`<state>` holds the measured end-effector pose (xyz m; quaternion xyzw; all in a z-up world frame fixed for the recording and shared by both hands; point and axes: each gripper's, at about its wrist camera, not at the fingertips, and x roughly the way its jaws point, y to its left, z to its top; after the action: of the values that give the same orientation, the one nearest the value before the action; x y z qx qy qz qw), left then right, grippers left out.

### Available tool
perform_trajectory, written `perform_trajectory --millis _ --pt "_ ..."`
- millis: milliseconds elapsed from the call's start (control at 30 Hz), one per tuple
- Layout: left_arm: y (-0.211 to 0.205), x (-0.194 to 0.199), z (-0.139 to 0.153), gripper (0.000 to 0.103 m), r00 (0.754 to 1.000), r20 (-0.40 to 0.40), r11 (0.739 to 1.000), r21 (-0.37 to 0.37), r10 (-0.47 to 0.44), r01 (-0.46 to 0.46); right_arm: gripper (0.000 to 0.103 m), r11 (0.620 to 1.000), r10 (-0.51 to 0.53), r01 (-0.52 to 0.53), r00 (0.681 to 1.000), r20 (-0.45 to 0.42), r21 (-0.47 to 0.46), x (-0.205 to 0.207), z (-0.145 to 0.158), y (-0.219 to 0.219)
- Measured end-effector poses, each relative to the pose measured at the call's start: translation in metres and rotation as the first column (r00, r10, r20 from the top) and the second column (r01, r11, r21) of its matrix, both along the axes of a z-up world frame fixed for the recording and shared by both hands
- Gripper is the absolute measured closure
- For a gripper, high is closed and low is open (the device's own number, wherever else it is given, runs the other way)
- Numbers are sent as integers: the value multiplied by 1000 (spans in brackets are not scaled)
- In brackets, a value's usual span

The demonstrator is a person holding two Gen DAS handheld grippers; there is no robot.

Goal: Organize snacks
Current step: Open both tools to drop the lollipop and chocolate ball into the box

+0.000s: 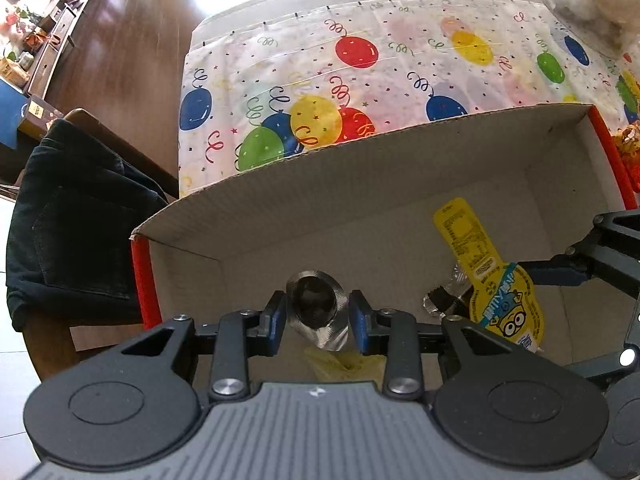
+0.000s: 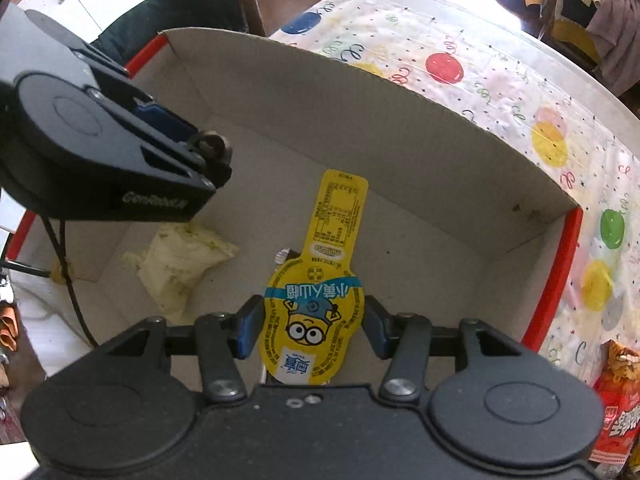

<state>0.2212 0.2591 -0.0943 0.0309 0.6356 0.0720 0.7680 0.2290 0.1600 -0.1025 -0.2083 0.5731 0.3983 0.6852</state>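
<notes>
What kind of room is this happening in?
Probably a home dining area: a table with a balloon-print tablecloth, a wooden chair draped with dark clothing, wood flooring, and cluttered shelves behind.

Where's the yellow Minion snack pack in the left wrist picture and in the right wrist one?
Left wrist: Minion pack at lower right, inside the box, right of the left gripper.
Right wrist: Minion pack at lower centre, between the right gripper's fingers.
Shared landmark: the pale yellow pouch on the box floor, also under the left gripper.
</notes>
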Motion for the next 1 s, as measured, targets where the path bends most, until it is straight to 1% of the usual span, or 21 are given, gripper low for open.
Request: perform_trajectory --millis 100,200,300,467,567,667,1000 --pt "1 0 1 69 1000 3 1000 4 7 -7 48 1000 -5 5 1000 -2 -3 -2 0 -1" --pt "1 -2 4 68 1000 10 1000 -1 15 -15 44 1000 -4 4 1000 2 13 -3 4 -2" --pt "1 -5 11 66 999 33 1000 -6 21 -21 41 999 -9 8 1000 15 35 -4 14 -6" --pt "-6 -12 29 64 996 82 1000 -18 22 -20 40 996 -35 32 999 26 84 -6 35 -18" --pt "-11 -19 40 63 994 111 1000 -26 16 -13 36 993 -41 37 998 40 108 -10 49 -26" --pt "-18 -25 52 62 989 144 1000 -26 9 -5 36 990 -53 46 997 49 133 -13 62 -35" --pt "-44 -49 93 62 967 253 999 -38 2 7 32 969 -116 94 990 83 230 -22 101 -74"
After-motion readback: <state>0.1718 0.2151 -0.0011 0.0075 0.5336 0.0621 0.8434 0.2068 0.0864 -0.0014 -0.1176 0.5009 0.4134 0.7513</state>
